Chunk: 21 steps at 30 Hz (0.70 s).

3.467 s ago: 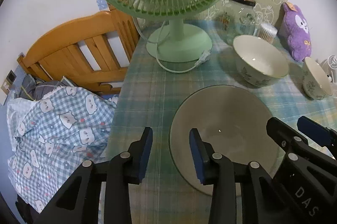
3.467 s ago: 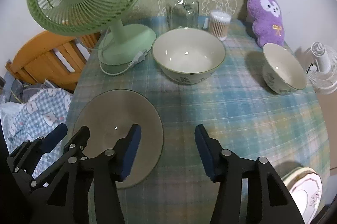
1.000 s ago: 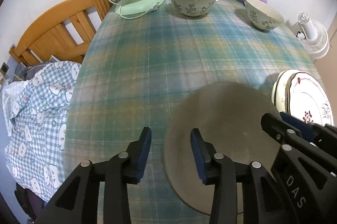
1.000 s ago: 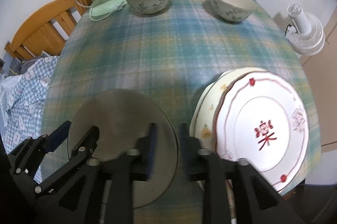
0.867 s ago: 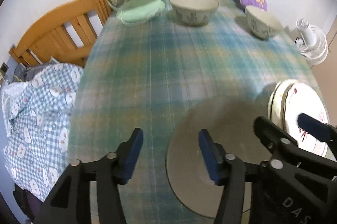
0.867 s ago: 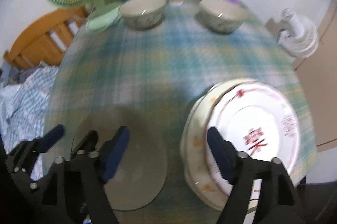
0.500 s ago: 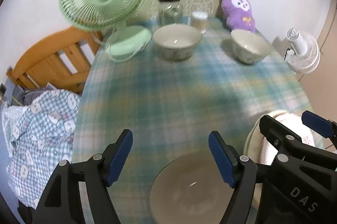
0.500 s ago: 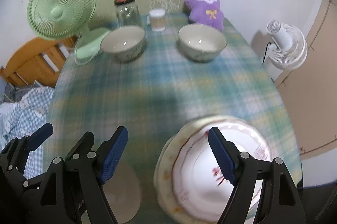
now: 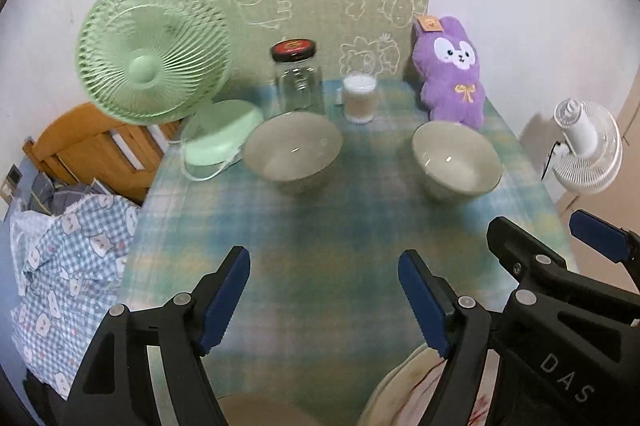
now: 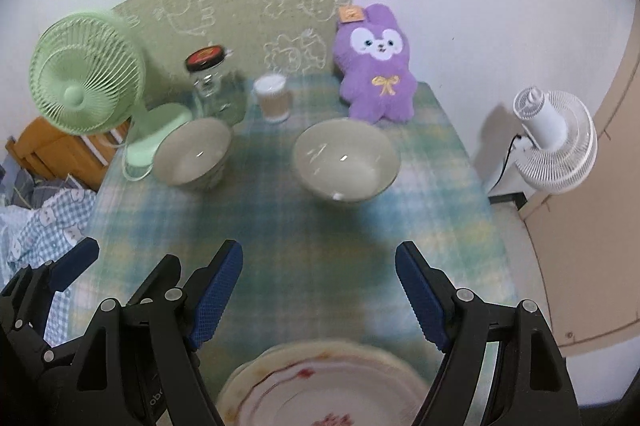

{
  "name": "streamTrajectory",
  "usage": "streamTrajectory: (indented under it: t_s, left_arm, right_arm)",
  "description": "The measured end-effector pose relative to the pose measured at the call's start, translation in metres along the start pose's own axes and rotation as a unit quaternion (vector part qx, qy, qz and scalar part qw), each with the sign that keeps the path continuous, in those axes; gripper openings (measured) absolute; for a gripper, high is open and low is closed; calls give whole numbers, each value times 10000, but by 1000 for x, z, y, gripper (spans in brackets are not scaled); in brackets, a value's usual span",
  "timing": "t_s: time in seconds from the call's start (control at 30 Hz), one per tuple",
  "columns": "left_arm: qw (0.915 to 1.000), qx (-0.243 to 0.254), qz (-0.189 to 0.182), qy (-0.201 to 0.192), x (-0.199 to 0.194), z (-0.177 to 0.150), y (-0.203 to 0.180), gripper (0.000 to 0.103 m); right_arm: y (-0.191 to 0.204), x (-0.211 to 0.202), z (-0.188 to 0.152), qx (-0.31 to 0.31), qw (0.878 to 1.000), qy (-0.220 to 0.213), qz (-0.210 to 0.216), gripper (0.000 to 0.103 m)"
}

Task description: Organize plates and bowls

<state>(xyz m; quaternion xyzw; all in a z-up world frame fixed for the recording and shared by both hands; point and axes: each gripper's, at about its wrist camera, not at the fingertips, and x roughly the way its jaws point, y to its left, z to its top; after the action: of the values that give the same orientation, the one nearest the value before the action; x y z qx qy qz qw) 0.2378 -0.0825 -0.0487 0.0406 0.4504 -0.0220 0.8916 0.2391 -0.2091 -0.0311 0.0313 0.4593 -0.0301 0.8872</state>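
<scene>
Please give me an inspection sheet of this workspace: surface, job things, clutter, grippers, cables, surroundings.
Surface: table under a plaid cloth.
Job's things: left bowl and right bowl upright, apart, at the far side; plate stack at the near edge.
Clutter: green fan, jar, cup, purple plush.
Grippers: left hand-held gripper and right hand-held gripper open, empty.
Cables: fan cord on the cloth.
Surroundings: wooden bed frame, bedding, white fan.
</scene>
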Motion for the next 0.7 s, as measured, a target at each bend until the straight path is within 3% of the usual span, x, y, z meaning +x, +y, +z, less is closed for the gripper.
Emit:
streamTrajectory:
  t_s: [0.3,0.47,0.57,0.7]
  left_arm:
    - [9999,-109,18,60,37,41,-51,76]
    - [9996,-33,261,-53,60,60,-74,76]
    - [9982,-253,523,-112,76,65,-80,70]
    - [9981,-413,458,19,101,74,-87,65]
  right_arm:
    - [-58,43,45,121,9998,1,147,81]
    - [-74,68,61,38,9999,-44,125,81]
    - [-85,89,69,137,9997,45,202,81]
    - [-97,116,77,335,9989,176,281,81]
